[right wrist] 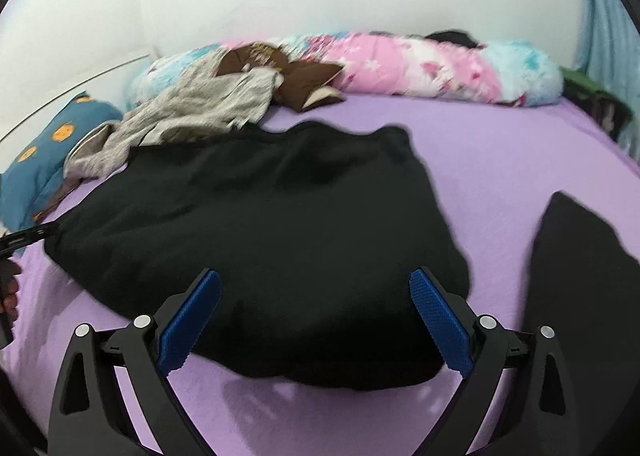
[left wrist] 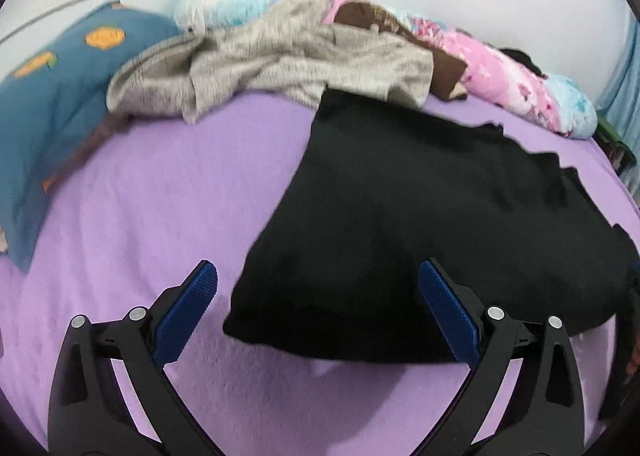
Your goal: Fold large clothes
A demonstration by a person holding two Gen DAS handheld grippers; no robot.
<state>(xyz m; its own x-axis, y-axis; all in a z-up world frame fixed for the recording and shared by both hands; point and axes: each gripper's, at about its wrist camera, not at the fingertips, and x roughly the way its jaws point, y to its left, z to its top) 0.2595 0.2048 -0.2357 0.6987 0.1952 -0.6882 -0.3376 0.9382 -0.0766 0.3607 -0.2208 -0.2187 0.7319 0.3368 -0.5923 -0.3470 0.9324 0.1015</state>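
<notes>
Black garment [left wrist: 420, 224] spread mid-bed on fuzzy purple sheet [left wrist: 160, 196], its folds lost in flat dark (both views blurred); separate black piece [right wrist: 580, 288] at 3 o'clock seen only from right wrist, shape cut off; crumpled grey knit [left wrist: 280, 56] at 12 o'clock; left gripper [left wrist: 318, 284] and right gripper [right wrist: 316, 288] spread wide, ribbed blue pads holding nothing.

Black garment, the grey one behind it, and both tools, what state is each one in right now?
Black garment: lying on the purple bed sheet, roughly flattened, not held.
Grey garment: crumpled in a heap, unfolded.
Left tool: open, holding nothing.
Right tool: open, above the black garment's near edge, holding nothing.
</notes>
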